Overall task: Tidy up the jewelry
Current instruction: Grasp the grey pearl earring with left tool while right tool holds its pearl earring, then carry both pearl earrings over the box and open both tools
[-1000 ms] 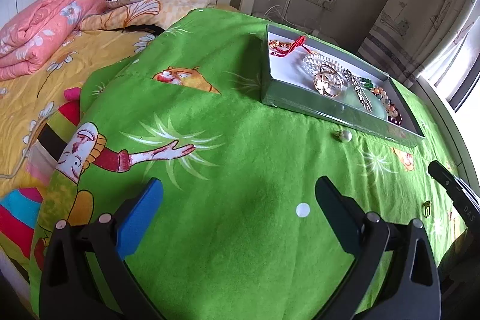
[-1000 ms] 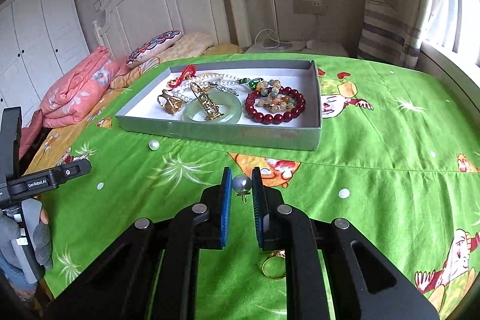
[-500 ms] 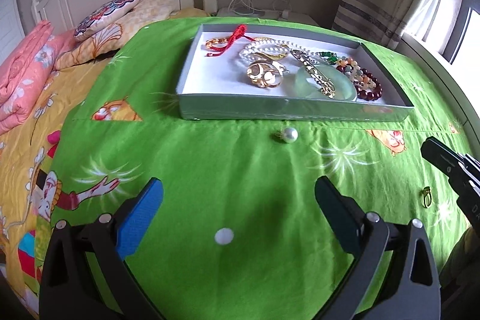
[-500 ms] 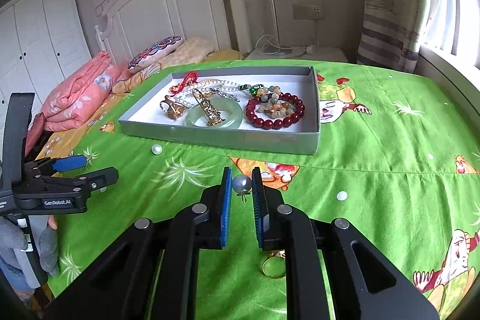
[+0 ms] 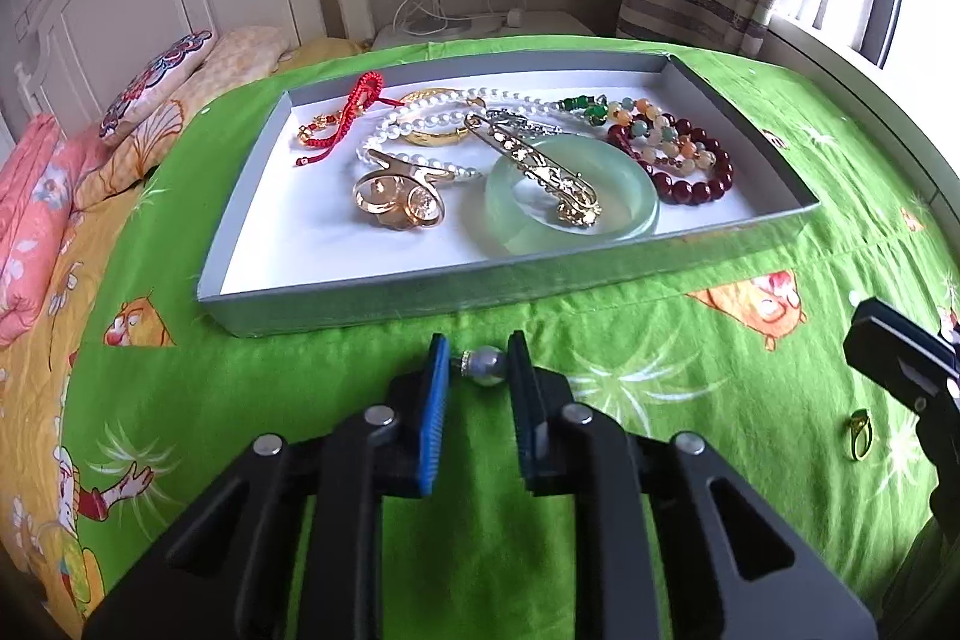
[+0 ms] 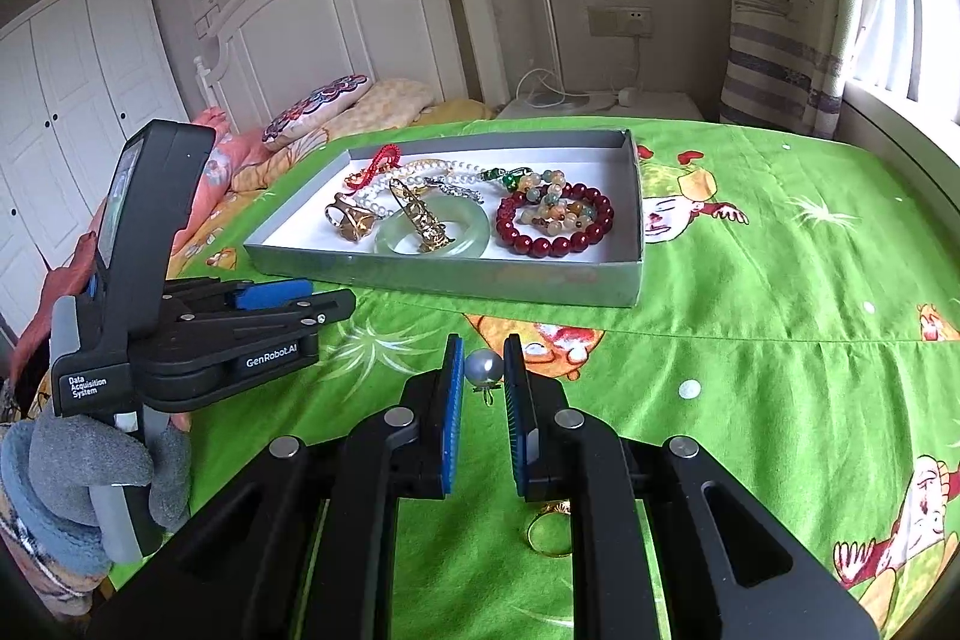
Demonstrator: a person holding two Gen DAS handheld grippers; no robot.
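Your left gripper [image 5: 478, 364] is pinching a pearl earring [image 5: 487, 365] right between its pads, with the grey jewelry box [image 5: 372, 301] just past the jaws. Your right gripper [image 6: 483, 367] is clamped on the other pearl earring [image 6: 485, 366] too, box straight ahead, and a gold ring [image 6: 547, 535] sits on the green sheet [image 6: 750, 370] under its right jaw

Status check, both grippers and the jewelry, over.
Left gripper jaws around a pearl earring, closing. Right gripper shut on second pearl earring. Gold ring loose; tray path clear.
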